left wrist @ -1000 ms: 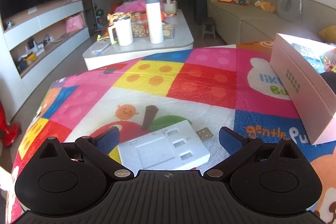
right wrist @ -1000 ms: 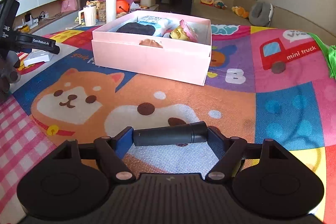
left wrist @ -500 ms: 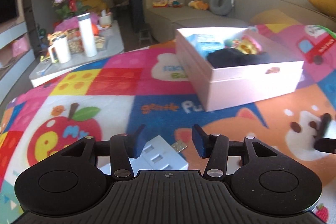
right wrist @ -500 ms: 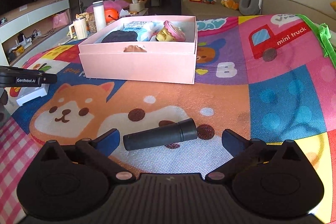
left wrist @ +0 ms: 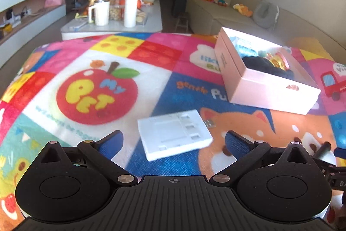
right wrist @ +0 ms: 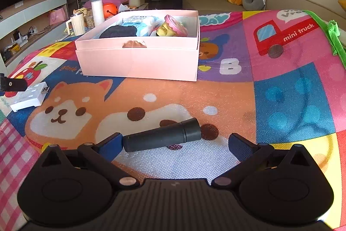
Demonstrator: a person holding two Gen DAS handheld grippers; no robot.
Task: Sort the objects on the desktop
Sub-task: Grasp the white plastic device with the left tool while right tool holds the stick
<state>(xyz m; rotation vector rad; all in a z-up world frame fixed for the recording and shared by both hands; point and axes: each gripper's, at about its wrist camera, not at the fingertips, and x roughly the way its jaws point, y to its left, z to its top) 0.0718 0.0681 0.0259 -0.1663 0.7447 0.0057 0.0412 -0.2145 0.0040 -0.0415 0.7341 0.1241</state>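
Note:
A white USB hub lies flat on the colourful mat, just beyond my open left gripper; it also shows in the right wrist view. A black cylinder lies on the mat between the open fingers of my right gripper, with its left end close to the left finger. An open pink box stands behind it and holds a dark item, a blue packet and a yellow-pink toy; it also shows in the left wrist view.
The mat covers the whole work surface. A green strap lies at its right edge. Behind the mat stands a low table with a white flask and mug, and a sofa runs along the back right.
My left gripper had closed around the hub and swung right; now it is open wide and the hub lies free. My right gripper opened and released the black cylinder onto the mat.

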